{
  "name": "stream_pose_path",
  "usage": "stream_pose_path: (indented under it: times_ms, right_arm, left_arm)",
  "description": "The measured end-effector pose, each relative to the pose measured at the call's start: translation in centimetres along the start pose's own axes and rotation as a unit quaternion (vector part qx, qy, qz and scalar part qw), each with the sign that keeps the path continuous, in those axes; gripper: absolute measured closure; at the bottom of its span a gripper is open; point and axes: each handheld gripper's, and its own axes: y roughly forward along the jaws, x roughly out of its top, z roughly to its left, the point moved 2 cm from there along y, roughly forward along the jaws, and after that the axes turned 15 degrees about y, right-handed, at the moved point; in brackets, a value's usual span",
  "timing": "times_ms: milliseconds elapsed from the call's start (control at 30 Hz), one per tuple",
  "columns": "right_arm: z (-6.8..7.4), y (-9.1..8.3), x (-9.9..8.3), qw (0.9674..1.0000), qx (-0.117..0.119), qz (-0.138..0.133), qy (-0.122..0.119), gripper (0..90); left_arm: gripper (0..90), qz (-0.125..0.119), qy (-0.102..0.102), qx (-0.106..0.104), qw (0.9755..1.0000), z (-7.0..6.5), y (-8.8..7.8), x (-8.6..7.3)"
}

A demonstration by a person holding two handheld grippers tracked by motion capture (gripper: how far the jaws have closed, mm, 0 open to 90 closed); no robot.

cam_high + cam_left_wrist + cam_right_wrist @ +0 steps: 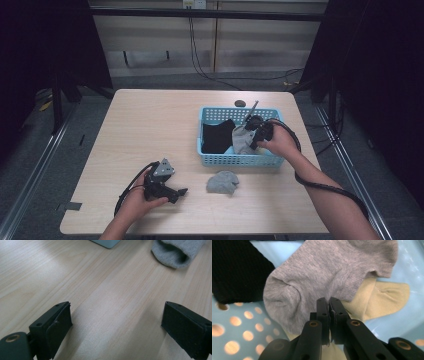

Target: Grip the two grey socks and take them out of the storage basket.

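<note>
While right tool (329, 305) pinches knit grey sock (322, 277) | left tool (116, 322) spread

Bare table (150, 125) left; basket (240, 160), balled sock (223, 182) block right.

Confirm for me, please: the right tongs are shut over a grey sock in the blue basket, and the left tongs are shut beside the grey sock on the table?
Not quite: the left tongs are open, as the left gripper view shows; the rest holds.
</note>
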Motion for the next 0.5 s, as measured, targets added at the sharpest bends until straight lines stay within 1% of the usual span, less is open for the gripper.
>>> stream_pose_path:
  times_ms: [67, 100, 200, 333, 367, 433, 500]
  right_arm:
    - [-0.1, -0.6, 0.0, 1.0, -0.001, 0.0, -0.005, 87.5]
    - [-0.1, -0.6, 0.0, 1.0, -0.001, 0.0, -0.005, 87.5]
    - [-0.1, -1.5, 0.1, 1.0, 0.003, -0.002, -0.004, 87.5]
    - [0.0, -2.9, 0.4, 1.0, 0.006, -0.004, 0.002, 87.6]
    - [0.1, -3.3, 0.5, 0.9999, 0.009, -0.008, 0.006, 87.6]
    - [0.1, -4.0, 0.7, 0.9999, 0.007, -0.013, -0.002, 87.6]
    - [0.2, -4.6, 0.9, 0.9999, 0.009, -0.014, -0.001, 87.7]
  left_arm:
    - [8.5, 0.0, -0.002, -0.001, 1.0, 0.0, 0.0, 0.0]
    - [8.5, 0.0, -0.002, -0.001, 1.0, 0.0, 0.0, 0.0]
    - [8.5, -0.001, -0.002, 0.0, 1.0, 0.0, 0.0, 0.0]
    - [8.5, -0.001, 0.001, 0.0, 1.0, 0.0, 0.0, 0.0]
    - [8.5, -0.001, 0.001, 0.0, 1.0, 0.0, 0.0, 0.0]
    - [8.5, -0.001, 0.001, 0.0, 1.0, 0.0, 0.0, 0.0]
    - [8.5, -0.001, 0.0, 0.0, 1.0, 0.0, 0.0, 0.0]
